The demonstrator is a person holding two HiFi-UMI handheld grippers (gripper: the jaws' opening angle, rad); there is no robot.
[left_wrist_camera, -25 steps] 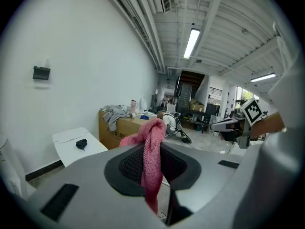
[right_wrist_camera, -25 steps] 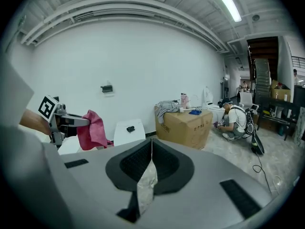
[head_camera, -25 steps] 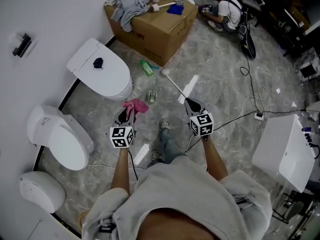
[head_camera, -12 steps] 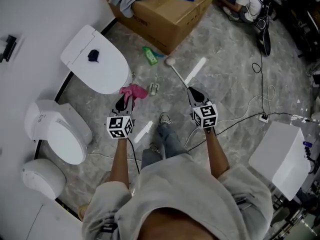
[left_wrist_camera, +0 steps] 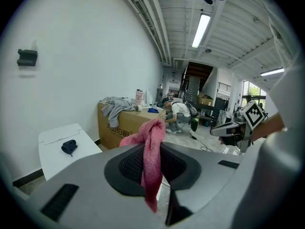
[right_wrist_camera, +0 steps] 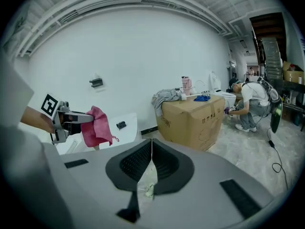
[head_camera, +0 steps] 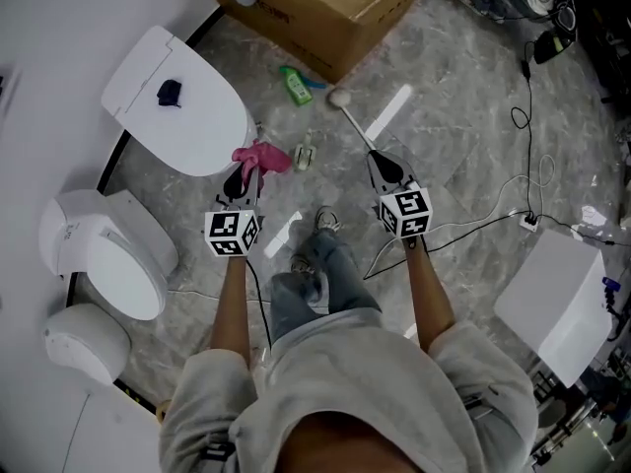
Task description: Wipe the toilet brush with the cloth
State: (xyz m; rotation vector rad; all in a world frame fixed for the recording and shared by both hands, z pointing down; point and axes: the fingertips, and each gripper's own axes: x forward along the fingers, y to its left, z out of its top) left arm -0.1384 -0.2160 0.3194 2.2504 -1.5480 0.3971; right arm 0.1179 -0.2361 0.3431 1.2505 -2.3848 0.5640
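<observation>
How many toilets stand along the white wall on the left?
3: the far toilet, lid closed, at upper left; the middle toilet just below it; the near toilet at the lower left edge. More may lie outside the picture.

Pink cloth, bunched and drooping, pinched between the jaws of the left gripper; white brush, thin handle clamped in the right gripper, small round head pointing away from it.

Test lab w/ loose toilets, carton
</observation>
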